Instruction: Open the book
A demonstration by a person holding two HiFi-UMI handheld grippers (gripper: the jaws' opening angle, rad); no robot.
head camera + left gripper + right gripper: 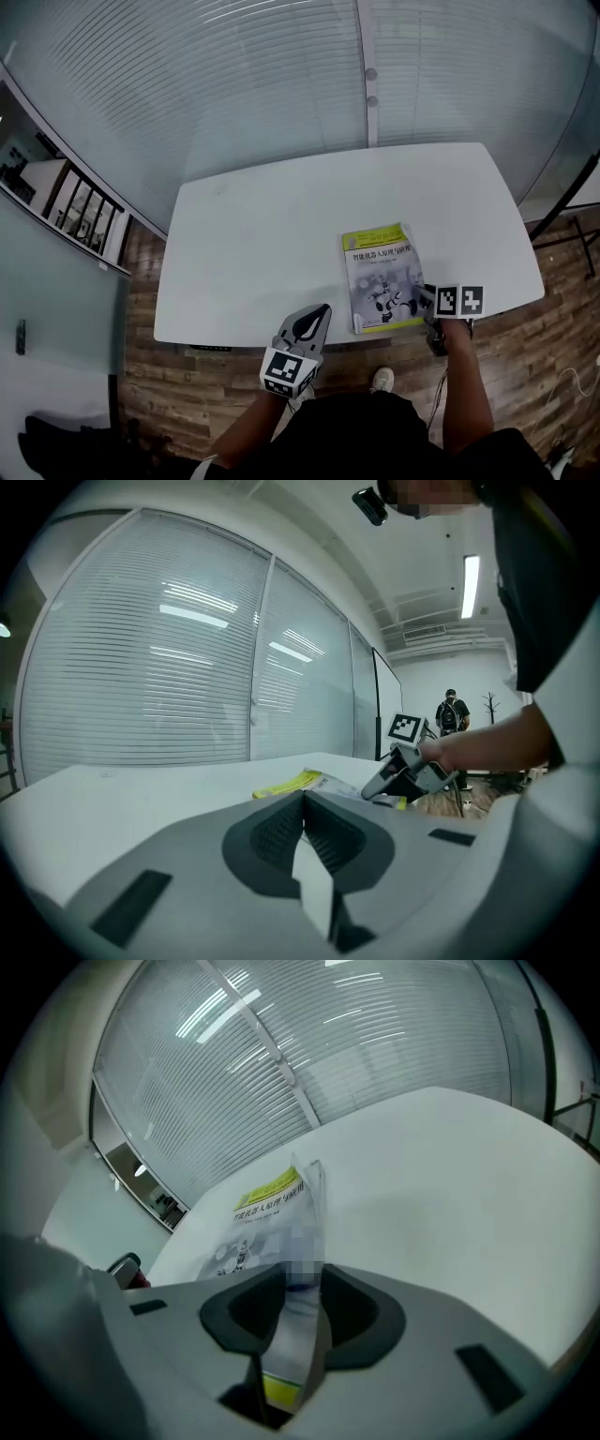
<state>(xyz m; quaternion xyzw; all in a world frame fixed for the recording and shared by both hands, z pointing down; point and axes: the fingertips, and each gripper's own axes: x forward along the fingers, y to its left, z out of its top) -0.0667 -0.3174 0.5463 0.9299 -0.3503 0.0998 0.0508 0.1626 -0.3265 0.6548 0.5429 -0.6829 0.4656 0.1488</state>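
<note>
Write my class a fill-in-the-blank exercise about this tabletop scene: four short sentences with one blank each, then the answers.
1. The book lies on a white ____.
2. Its cover is grey and ____.
3. The right gripper has the ____ between its jaws.
4. The left gripper has ____ between its shut jaws.
Missing words: table; yellow; book; nothing.
</note>
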